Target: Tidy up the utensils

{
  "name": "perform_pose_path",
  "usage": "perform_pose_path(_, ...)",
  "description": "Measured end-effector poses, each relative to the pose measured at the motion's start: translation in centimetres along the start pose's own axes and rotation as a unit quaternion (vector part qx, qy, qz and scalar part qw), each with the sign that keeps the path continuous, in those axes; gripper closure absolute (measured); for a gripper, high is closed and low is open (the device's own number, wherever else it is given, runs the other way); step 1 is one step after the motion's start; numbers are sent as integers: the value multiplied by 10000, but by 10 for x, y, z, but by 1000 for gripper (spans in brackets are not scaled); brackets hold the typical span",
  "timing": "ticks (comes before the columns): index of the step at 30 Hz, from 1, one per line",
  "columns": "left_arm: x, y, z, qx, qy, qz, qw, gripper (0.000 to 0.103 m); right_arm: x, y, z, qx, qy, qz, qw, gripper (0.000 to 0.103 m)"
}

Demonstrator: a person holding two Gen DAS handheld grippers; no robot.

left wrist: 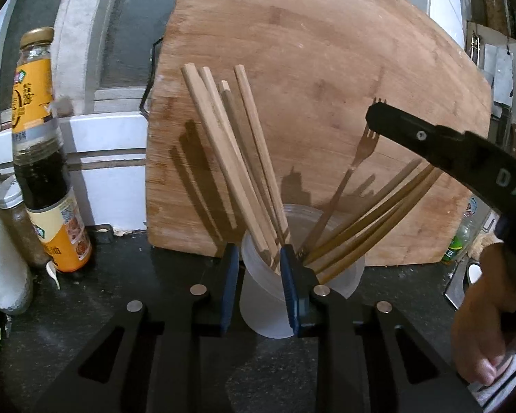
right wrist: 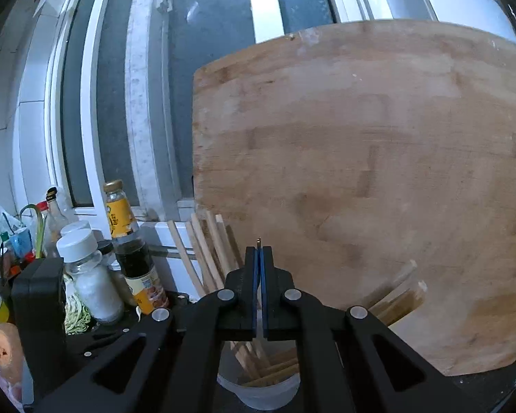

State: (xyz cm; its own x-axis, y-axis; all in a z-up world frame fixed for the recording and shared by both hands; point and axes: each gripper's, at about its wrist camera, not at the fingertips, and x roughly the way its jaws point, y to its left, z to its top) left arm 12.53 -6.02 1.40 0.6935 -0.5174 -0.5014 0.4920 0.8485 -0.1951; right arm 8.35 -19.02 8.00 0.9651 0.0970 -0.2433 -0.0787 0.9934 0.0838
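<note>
If the left hand-held gripper (left wrist: 259, 254), pinching the cup (left wrist: 275, 296) by its rim, loosens, the light cup could tip on the surface (left wrist: 120, 275) and spill the chopsticks (left wrist: 230, 158) fanned to either side. The right hand-held gripper (right wrist: 259, 254) is pressed together on the fork (left wrist: 340, 189), whose handle already stands in the cup; releasing it at a slant could lever the cup over or knock chopsticks out. The fork is thin, brassy, its tines up against the board (left wrist: 309, 69) behind.
</note>
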Motion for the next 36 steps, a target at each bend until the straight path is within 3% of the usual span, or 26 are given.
perform_pose_path(4, 2, -1, -1, 49, -9, 47, 10000, 79, 6, 0, 0, -97, 118, -17, 9999, 101)
perform_pose_path(7, 0, 1, 0, 11, 3, 33, 10000, 79, 17, 1, -3, -129, 475, 216, 9986, 101)
perform_pose_path(9, -2, 2, 0, -14, -11, 82, 10000, 79, 24, 3, -8, -117, 774, 588, 9952, 99)
perform_pose_path(19, -10, 12, 0, -86, -128, 331, 9993, 79, 47, -5, -18, 319, 1686, 1085, 9792, 98)
perform_pose_path(30, -21, 17, 1, -68, -420, 583, 9974, 79, 35, -9, -10, 366, 1689, 1167, 9780, 95)
perform_pose_path(32, -25, 13, 0, 40, -521, 714, 9961, 79, 30, -9, -7, 288, 1641, 1147, 9793, 92)
perform_pose_path(34, -32, 7, -3, 164, -625, 982, 9931, 78, 22, -9, -6, 238, 1550, 1049, 9820, 81)
perform_pose_path(36, -45, 1, -8, 259, -775, 1136, 9902, 59, 9, -12, -4, 237, 1383, 1011, 9849, 81)
